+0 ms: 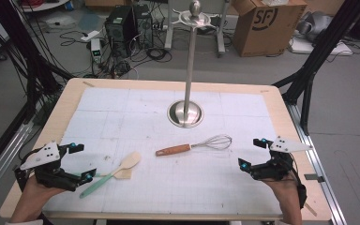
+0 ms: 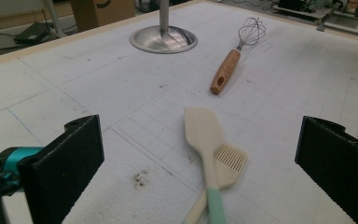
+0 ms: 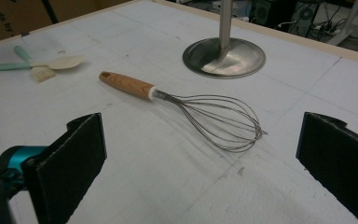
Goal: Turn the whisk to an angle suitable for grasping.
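The left gripper (image 1: pixel 80 162) hovered near the table's left edge with its jaws spread wide and nothing between them. Just ahead of its jaws lay a cream spatula (image 2: pixel 204 136) with a teal handle, crossed over a small cream brush (image 2: pixel 229 160) that touched it. The right gripper (image 1: pixel 251 153) sat near the right edge, likewise released and empty-jawed. Directly in front of it lay the whisk (image 3: pixel 186 109), its wire loops nearest the jaws and its wooden handle pointing away toward the spatula. Farther beyond both grippers, about midway between them, stood a steel stand (image 1: pixel 186 114) with a round base and a tall pole, on the white mat (image 1: pixel 206 187) that covered the table.
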Motion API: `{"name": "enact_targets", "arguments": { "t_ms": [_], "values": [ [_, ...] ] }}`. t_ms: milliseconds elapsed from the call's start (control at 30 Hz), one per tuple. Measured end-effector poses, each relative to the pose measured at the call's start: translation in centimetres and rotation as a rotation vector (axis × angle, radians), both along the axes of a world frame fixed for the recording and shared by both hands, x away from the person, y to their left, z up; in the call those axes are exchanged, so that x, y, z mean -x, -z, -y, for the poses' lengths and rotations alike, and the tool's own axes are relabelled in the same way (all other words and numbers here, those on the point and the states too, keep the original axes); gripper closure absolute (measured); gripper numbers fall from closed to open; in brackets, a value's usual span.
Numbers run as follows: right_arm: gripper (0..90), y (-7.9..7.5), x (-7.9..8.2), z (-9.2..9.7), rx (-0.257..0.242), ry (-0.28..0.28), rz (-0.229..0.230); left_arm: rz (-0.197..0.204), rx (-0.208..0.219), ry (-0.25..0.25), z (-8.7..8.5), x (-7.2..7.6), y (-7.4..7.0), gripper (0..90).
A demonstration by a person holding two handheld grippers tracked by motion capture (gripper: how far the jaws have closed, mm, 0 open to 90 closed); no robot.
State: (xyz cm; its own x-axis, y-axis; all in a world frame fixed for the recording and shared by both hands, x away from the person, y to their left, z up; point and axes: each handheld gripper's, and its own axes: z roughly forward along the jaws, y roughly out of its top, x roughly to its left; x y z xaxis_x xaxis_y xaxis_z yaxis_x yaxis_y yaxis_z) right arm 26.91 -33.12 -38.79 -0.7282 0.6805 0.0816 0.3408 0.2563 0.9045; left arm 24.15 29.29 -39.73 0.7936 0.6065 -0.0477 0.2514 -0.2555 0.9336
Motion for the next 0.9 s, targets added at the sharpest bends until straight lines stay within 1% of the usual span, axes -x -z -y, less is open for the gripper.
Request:
{"name": "enact_targets", "arguments": {
  "t_ms": [167,267,367,433,467,500,567,600,633,667,700,800,867,900],
  "values": [
    [0.4,0.0,0.0,0.0,0.007,-0.005,0.007,0.002,0.000,0.002,0.1,0.0,-0.1,1.7],
    [0.4,0.1,-0.1,-0.1,0.010,-0.005,0.002,0.001,0.000,-0.001,0.1,0.0,-0.1,1.7],
    [0.4,-0.1,-0.2,-0.4,0.016,-0.023,-0.003,-0.008,0.001,0.008,0.4,-0.1,0.0,1.7],
    [0.4,-0.2,-0.3,-0.5,0.024,-0.028,0.004,-0.006,-0.002,0.013,0.4,-0.2,0.0,1.7],
    [0.4,-0.7,-0.4,-1.0,0.038,-0.053,0.016,-0.008,-0.005,0.017,0.4,-0.2,0.0,1.7],
    [0.4,-0.9,-0.4,-1.2,0.048,-0.069,0.021,-0.009,-0.003,0.017,0.4,-0.2,0.0,1.7],
    [0.4,-1.5,-0.5,-1.6,0.069,-0.098,0.047,-0.012,-0.003,0.020,0.5,-0.4,0.0,1.7],
    [0.4,-1.5,-0.5,-1.6,0.069,-0.098,0.047,-0.012,-0.003,0.020,0.5,-0.4,0.0,1.7],
    [0.4,-2.2,-1.0,-2.1,0.081,-0.130,0.050,-0.011,-0.008,0.025,0.6,-0.5,-0.1,1.6],
    [0.4,-2.3,-1.2,-2.2,0.089,-0.135,0.046,-0.010,-0.007,0.030,0.6,-0.6,-0.2,1.7],
    [0.4,-2.7,-1.6,-2.6,0.108,-0.148,0.036,-0.014,-0.009,0.032,0.8,-0.8,-0.3,1.7],
    [0.4,-3.5,-2.7,-3.5,0.164,-0.190,0.028,-0.009,-0.019,0.036,1.2,-1.1,-0.5,1.6],
    [0.4,-4.0,-3.3,-4.1,0.184,-0.216,0.029,-0.011,-0.024,0.039,1.4,-1.2,-0.5,1.7],
    [0.4,-4.0,-3.3,-4.1,0.184,-0.216,0.029,-0.011,-0.026,0.042,1.5,-1.2,-0.5,1.7]
  ]
}}
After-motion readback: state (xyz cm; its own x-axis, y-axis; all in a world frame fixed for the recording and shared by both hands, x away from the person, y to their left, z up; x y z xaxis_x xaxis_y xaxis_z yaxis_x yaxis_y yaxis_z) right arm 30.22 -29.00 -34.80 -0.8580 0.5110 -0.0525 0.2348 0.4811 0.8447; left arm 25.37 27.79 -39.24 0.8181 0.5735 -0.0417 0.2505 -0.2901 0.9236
